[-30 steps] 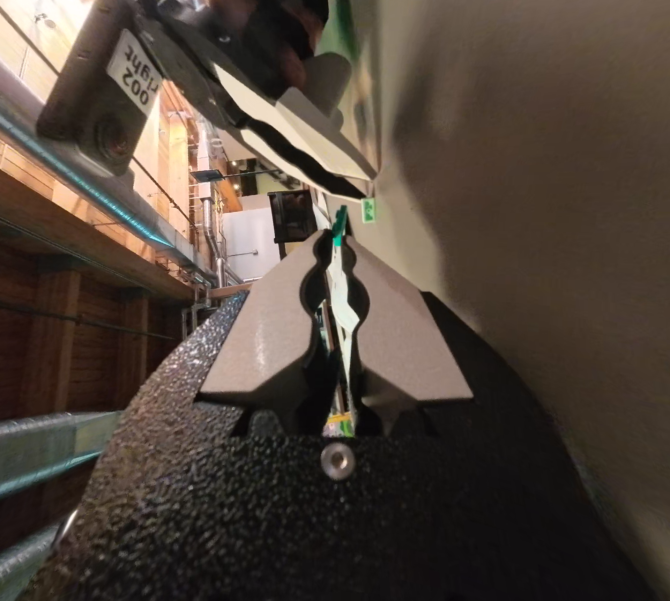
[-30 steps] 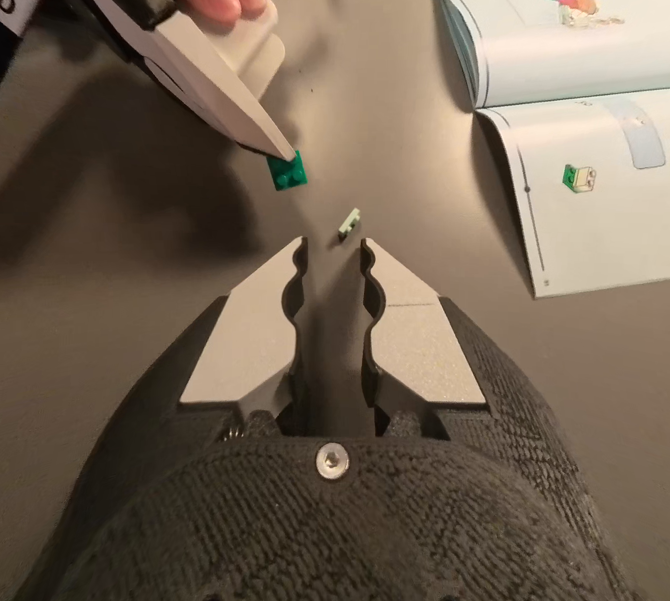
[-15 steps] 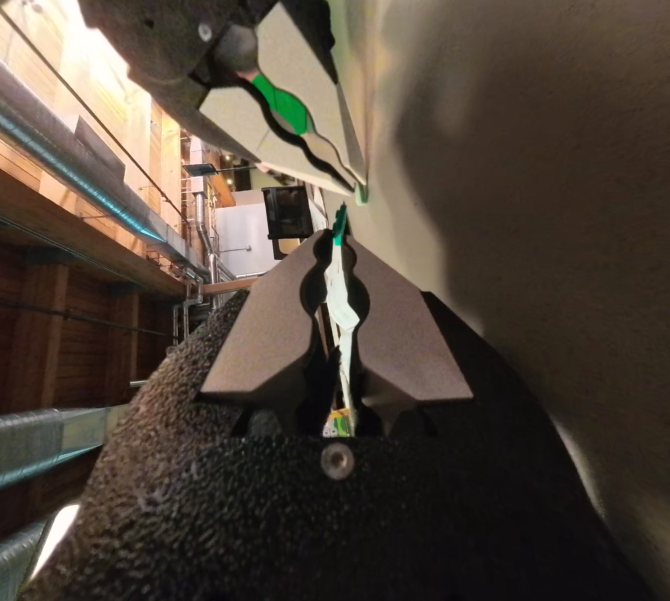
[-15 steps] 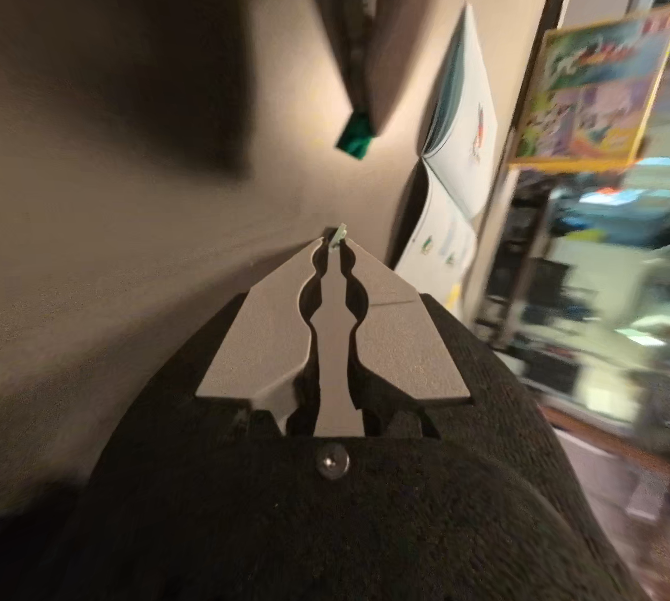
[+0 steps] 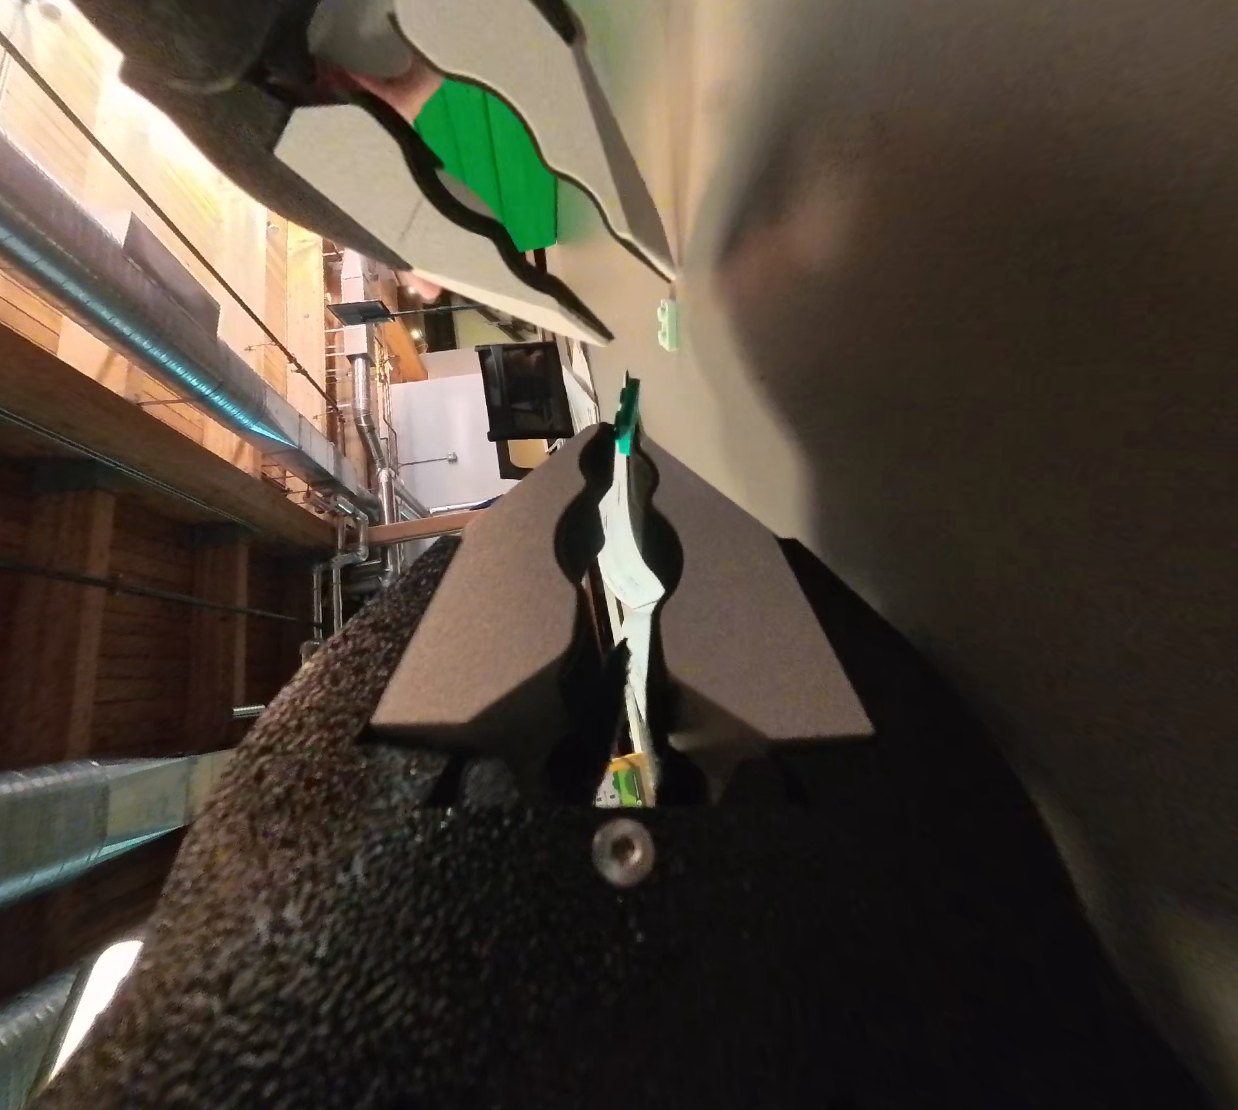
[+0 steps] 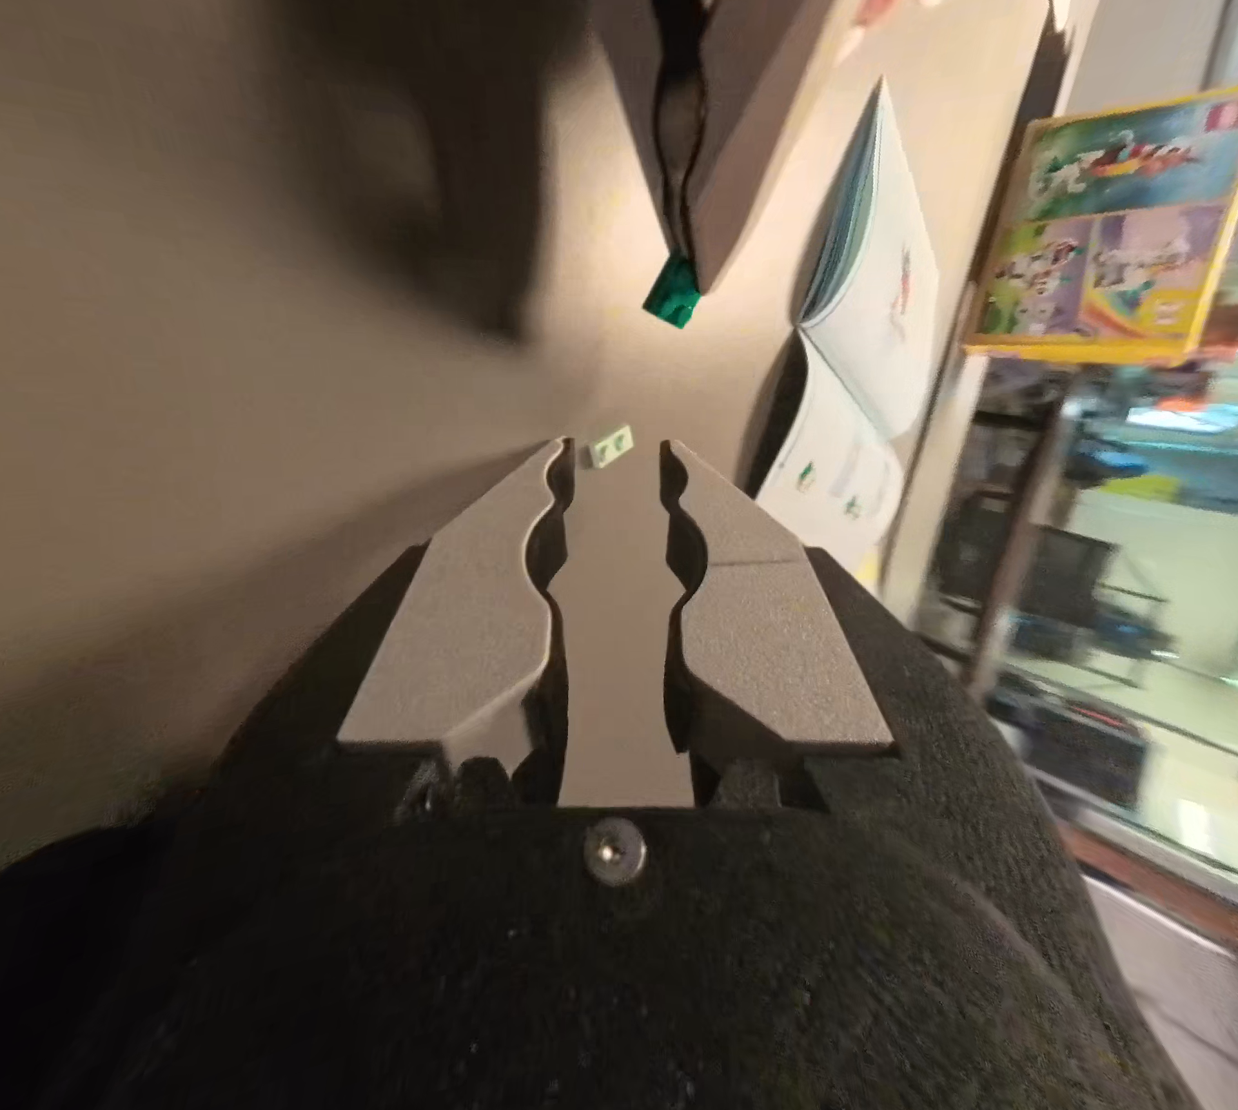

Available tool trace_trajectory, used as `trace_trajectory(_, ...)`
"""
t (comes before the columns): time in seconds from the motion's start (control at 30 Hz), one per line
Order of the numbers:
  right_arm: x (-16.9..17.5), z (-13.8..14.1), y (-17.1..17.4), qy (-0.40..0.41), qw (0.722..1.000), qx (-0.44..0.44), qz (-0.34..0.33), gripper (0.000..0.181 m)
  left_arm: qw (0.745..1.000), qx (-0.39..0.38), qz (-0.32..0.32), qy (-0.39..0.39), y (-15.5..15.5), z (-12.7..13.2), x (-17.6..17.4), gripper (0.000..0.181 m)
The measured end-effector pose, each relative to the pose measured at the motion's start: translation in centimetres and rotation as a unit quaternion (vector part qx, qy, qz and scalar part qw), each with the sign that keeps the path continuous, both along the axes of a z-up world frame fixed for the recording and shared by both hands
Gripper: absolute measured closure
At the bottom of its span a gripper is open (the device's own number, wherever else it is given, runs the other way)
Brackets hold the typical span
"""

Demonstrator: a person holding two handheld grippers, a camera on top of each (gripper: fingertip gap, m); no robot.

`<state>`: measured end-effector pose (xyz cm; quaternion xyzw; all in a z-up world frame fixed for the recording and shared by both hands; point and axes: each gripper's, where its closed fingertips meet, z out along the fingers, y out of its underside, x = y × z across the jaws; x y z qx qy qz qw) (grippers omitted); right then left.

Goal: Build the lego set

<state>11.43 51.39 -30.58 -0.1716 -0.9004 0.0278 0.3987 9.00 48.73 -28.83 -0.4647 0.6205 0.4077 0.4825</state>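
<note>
Right claw (image 6: pixel 613 441) open, pale green brick (image 6: pixel 608 447) lying on the table just ahead between its tips, long axis crosswise. Left claw (image 6: pixel 683 274) farther ahead, pinching a dark green brick (image 6: pixel 672 297).

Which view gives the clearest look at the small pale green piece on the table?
The right wrist view: the pale green piece lies just ahead of the open right gripper, studs visible. The left wrist view shows it edge-on, small against the table.
</note>
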Motion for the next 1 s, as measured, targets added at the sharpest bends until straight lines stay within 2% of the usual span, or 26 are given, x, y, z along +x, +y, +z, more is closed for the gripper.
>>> trace_trajectory(0.03, 0.1, 0.0, -0.3, -0.005, 0.999, -0.049, -0.006, 0.157, 1.000, 0.000, 0.000, 0.000, 0.0, 0.0, 0.0, 0.179)
trace_trajectory(0.1, 0.4, -0.1, -1.0, -0.029, 0.983, -0.177, -0.028, 0.158, 1.000, 0.000, 0.000, 0.000, 0.0, 0.0, 0.0, 0.179)
trace_trajectory(0.17, 0.6, -0.3, -1.1, -0.057, 0.955, -0.285, -0.054, 0.154, 1.000, 0.000, 0.000, -0.001, 0.0, 0.0, 0.0, 0.179)
trace_trajectory(0.3, 0.8, -0.7, -0.4, -0.081, 0.914, -0.387, -0.092, 0.152, 1.000, 0.000, -0.001, -0.003, 0.0, 0.1, 0.0, 0.179)
trace_trajectory(0.43, 0.8, -0.9, -0.5, -0.090, 0.899, -0.417, -0.098, 0.151, 1.000, 0.000, -0.002, -0.004, 0.0, 0.1, 0.1, 0.179)
trace_trajectory(0.53, 1.1, -0.9, -2.4, -0.123, 0.883, -0.447, -0.072, 0.151, 1.000, 0.000, -0.004, -0.004, -0.1, 0.1, 0.1, 0.179)
trace_trajectory(0.67, 0.4, -0.4, -1.8, -0.089, 0.890, -0.441, -0.066, 0.158, 1.000, 0.001, -0.007, -0.006, -0.1, 0.2, 0.2, 0.179)
trace_trajectory(0.73, 0.2, -0.1, -1.6, -0.081, 0.882, -0.458, -0.073, 0.158, 1.000, 0.001, -0.006, -0.006, -0.1, 0.2, 0.2, 0.179)
trace_trajectory(0.8, 0.0, -0.1, -1.8, -0.083, 0.874, -0.472, -0.079, 0.156, 1.000, 0.001, -0.006, -0.006, -0.2, 0.2, 0.1, 0.179)
trace_trajectory(1.0, -0.4, -0.8, -2.1, -0.096, 0.879, -0.457, -0.095, 0.157, 1.000, 0.004, -0.004, -0.005, -0.2, 0.4, 0.0, 0.179)
